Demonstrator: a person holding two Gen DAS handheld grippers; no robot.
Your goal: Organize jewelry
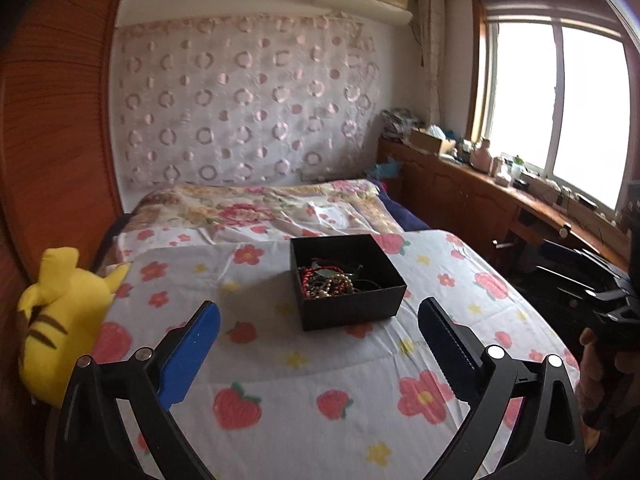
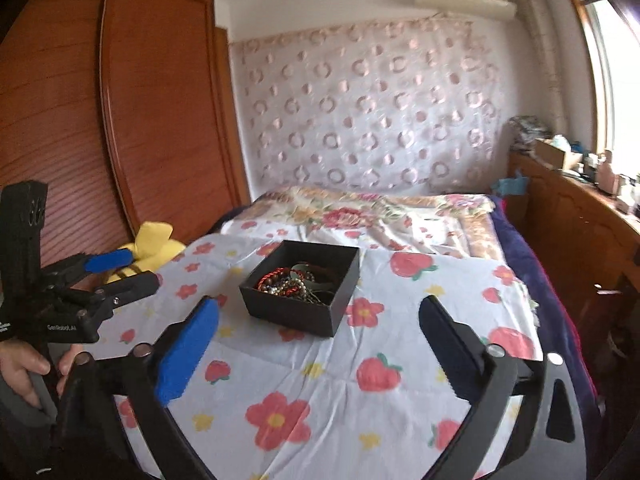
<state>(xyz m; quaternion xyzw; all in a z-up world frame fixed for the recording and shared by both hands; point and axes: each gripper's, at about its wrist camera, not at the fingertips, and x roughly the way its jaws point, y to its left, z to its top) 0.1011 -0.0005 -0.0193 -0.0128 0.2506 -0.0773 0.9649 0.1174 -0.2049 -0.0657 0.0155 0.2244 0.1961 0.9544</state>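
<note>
Jewelry [image 1: 329, 281]: tangled heap of bead strands, red + pale + dark, inside black box [image 1: 352, 308]. Same heap in right wrist view [image 2: 291, 283]; box [image 2: 298, 314]. No piece outside box visible. Heap sits toward box's left half in left wrist view; single strands not separable at this res.

Box: open-top, no lid in view, resting flat on flower-print sheet [image 1: 280, 360] over bed. Roughly rectangular; long axis approx. left-right in left wrist view, appears rotated in right wrist view w/ one corner facing near.

Relation to tools:
- Left gripper [image 1: 320, 344]: box lies straight ahead, far side of fingertips, slightly right of ctr. Fingers spread wide, holding nothing. Apart from box, no contact.
- Right gripper [image 2: 320, 340]: box lies ahead + slightly left of ctr, near the left fingertip [image 2: 200, 320] line. Fingers spread wide, holding nothing. No contact.
- Left gripper also seen in right wrist view [image 2: 116, 272], at left, near yellow plush toy [image 2: 154, 240]; parted there too.

Judgement: both tools near-equal range to box; neither clearly nearer. Next move likely a forward + downward reach into box opening. Box walls limit entry angle; approach from above advised. Tangled strands may lift together: risk of dragging extra pieces or shifting the light box.
</note>
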